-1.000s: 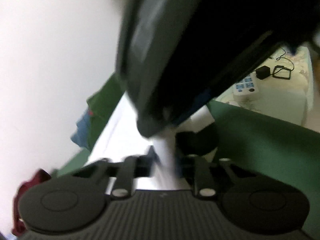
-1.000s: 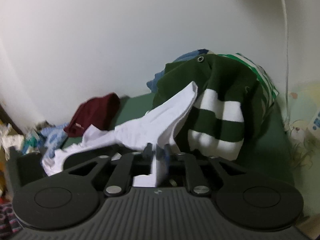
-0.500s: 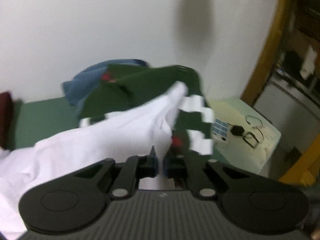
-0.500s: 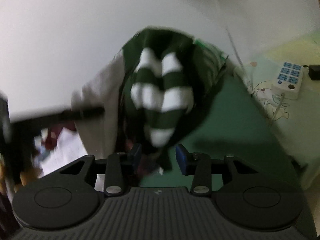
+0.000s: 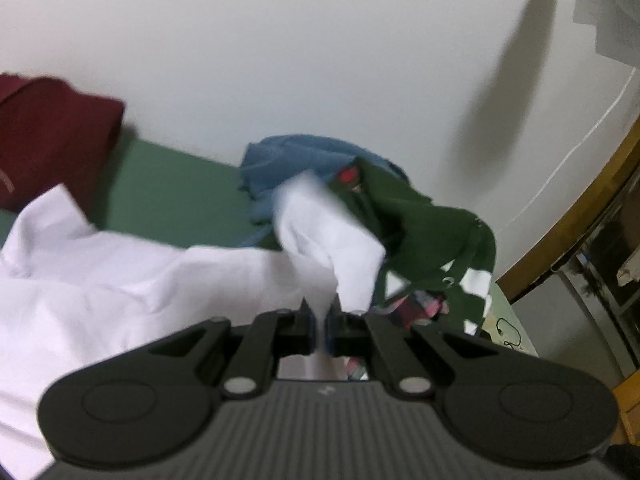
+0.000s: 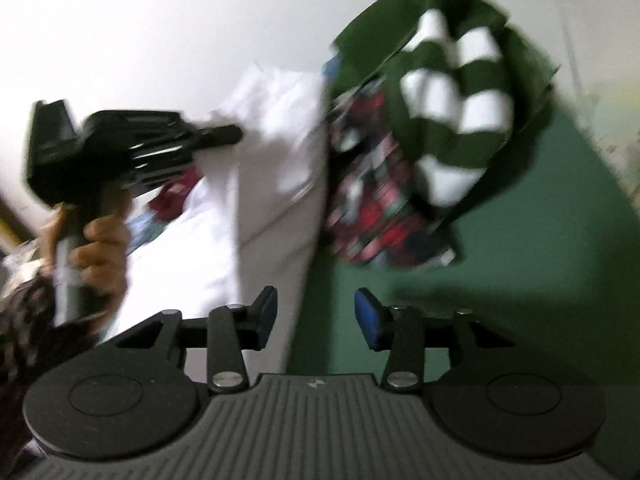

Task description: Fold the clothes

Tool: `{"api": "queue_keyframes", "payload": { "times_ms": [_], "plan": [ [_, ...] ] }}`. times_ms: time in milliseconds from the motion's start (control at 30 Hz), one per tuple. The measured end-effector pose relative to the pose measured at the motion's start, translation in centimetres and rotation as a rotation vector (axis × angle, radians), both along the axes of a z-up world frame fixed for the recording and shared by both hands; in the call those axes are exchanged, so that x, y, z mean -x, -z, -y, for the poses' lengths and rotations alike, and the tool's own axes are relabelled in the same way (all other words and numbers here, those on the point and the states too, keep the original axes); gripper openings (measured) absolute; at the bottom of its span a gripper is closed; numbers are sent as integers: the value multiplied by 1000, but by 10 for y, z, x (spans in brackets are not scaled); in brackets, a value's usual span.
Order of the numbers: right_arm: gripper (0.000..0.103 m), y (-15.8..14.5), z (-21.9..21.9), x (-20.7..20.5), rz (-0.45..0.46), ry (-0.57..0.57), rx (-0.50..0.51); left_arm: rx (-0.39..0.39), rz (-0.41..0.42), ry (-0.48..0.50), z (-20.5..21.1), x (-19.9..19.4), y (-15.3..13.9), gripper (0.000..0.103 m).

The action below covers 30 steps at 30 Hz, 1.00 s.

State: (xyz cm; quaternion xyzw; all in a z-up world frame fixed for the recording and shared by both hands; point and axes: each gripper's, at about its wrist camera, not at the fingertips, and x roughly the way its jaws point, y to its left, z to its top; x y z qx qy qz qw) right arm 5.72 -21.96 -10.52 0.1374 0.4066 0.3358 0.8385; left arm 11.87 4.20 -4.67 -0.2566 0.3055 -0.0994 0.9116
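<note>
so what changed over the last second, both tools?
The right tool let go of the white cotton garment; its jaws are opening with nothing between them. The left tool took over, clamped on a fold of it. The green-and-white striped sweater stayed heaped on the green mat.

No legible text, label, brand or number. Maroon garment [image 5: 48, 136], at the left end of the green surface [image 5: 172, 192] against the wall: pale lettering on its lower left edge, too blurred and cropped to read.
</note>
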Motion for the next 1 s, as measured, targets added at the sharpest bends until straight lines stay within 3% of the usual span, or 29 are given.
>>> {"api": "queue_keyframes", "payload": {
  "times_ms": [233,367,433,667,733,767,900,1000],
  "plan": [
    [50,11,8,78,-166,-198,142,-14,-30,11,-23,-1,9,0],
    [55,12,19,133,-185,-122,289,-35,-49,56,-34,-6,13,0],
    [55,12,21,155,-189,-74,310,-33,-53,78,-37,-10,13,0],
    [39,10,16,228,-180,79,377,-105,-57,155,-34,-16,6,0],
    [19,11,13,246,-156,144,416,-134,-60,174,-31,-17,4,0],
    [4,11,13,250,-148,182,434,-138,-62,179,-30,-17,3,0],
    [4,-4,13,265,-86,284,390,-146,-61,182,-30,-14,-6,0],
    [4,-26,4,276,-14,285,361,-138,-56,184,-36,-9,-15,0]
  ]
}}
